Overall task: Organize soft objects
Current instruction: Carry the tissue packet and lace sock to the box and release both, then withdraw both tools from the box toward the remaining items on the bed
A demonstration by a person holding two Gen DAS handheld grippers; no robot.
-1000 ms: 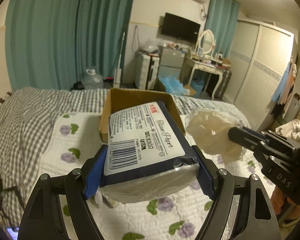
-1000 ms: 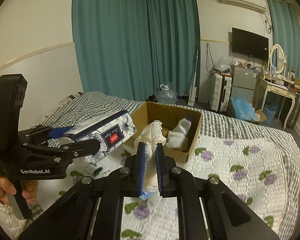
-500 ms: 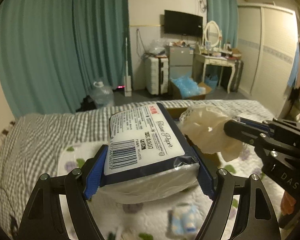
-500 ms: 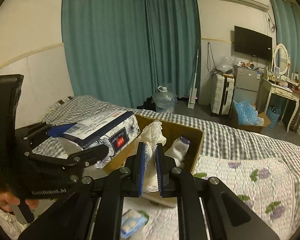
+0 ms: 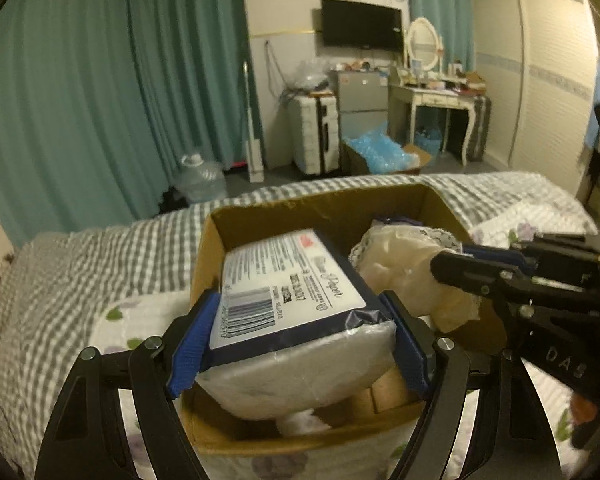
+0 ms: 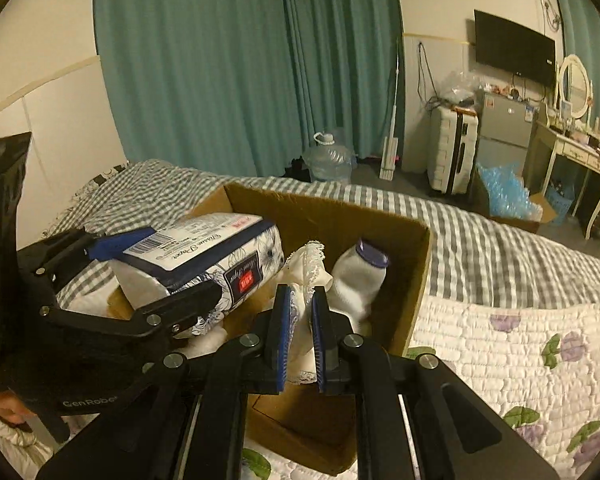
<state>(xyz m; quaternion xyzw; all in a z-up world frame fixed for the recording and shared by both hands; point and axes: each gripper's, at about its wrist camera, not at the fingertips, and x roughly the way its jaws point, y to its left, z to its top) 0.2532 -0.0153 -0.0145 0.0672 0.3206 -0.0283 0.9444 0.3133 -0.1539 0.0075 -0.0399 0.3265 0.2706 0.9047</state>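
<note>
Where a bed with a grey gingham cover and a white quilt printed with purple flowers fills the foreground, an open cardboard box sits on the bedding, and behind it stand teal curtains, a water jug on the floor, a white suitcase, a wall-mounted television and a white dressing desk with an oval mirror. The left tool is clamped by its blue pads on both sides of a tissue pack, a plastic-wrapped block with a white barcode label and navy edges, held tilted over the left half of the box opening. The right tool is closed on a cream lace-trimmed cloth, whose upper part bunches above the fingers and whose lower part hangs below them, over the box. In the right wrist view the cloth lies just beside the tissue pack on its right; whether they touch cannot be told. Inside the box, against the far right corner, a white sock roll with a dark cuff stands behind the cloth. A further white soft item shows under the tissue pack at the near wall of the box; its nature cannot be told.
</note>
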